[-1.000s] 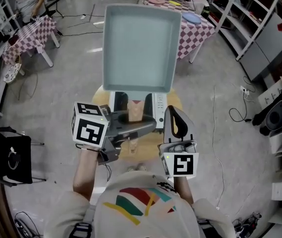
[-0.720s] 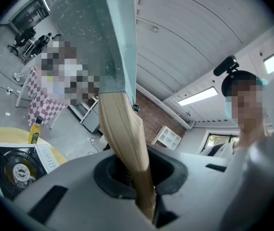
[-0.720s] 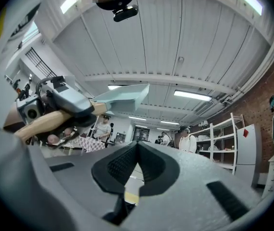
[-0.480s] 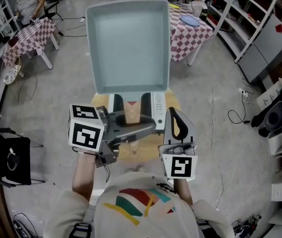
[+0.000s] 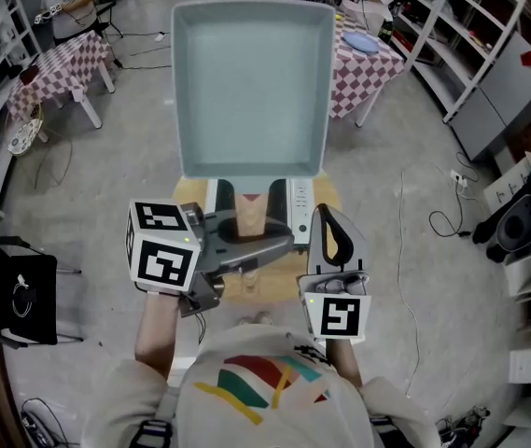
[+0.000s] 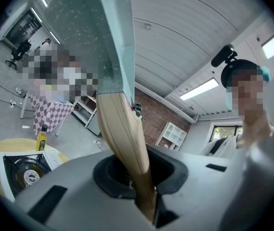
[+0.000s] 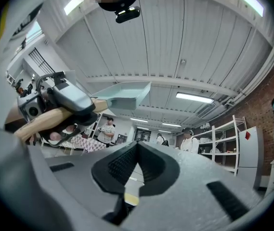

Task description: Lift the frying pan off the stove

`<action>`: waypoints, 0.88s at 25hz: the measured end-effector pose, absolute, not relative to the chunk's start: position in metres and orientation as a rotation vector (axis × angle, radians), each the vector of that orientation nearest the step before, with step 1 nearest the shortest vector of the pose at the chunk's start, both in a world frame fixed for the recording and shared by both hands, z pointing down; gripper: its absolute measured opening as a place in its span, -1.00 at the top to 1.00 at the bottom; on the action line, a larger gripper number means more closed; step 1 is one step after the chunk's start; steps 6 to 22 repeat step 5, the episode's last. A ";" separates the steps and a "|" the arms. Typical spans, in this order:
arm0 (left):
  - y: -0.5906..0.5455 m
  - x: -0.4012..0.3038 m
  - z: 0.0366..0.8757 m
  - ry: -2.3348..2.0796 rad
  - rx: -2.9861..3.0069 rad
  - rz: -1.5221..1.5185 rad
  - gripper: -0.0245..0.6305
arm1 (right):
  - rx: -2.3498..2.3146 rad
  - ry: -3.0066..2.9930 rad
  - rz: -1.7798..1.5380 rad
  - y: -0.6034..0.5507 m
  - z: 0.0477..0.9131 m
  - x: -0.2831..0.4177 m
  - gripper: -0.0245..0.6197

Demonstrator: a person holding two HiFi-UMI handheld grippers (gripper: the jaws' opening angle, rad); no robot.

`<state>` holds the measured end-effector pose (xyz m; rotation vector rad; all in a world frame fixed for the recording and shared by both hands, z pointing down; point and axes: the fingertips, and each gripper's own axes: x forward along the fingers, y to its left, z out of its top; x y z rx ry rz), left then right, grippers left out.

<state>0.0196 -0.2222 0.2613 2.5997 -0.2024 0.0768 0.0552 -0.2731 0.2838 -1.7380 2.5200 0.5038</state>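
Since 1 s ago: pan has shifted left in the head view and fills a little more of it. The left hand-held gripper has moved left with it.

Far left: checkered table, well apart from the work area, with bare floor between.

Left hand-held gripper: jaws pinch the pan's wooden handle. The left gripper view shows the handle wedged between the pads, rising out of them to the pan, which is seen edge-on.

Pan: square, pale grey-blue, off the stove and held in the air above it. Long axis runs straight away from the person, handle end near, pan body far. The inside faces up toward the head camera. Its near edge overlaps the stove's far part in the head view.

Stove sits on a round yellow worktop. In the left gripper view the burner lies well below the pan, with an oil bottle beside the stove.

Right hand-held gripper: just right of the handle, not touching it. Its own view shows the jaws pressed together with nothing between them.

Right: second checkered table beyond the pan's right edge, then shelving. Floor shows all round the worktop.
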 end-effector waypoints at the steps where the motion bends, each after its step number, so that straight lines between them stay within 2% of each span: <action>1: -0.221 0.019 0.261 -0.209 2.604 0.083 0.81 | -1.737 2.518 0.514 -0.272 0.283 0.054 0.93; 22: -0.215 0.015 0.261 -0.226 2.622 0.104 0.81 | -1.744 2.522 0.528 -0.265 0.281 0.050 0.93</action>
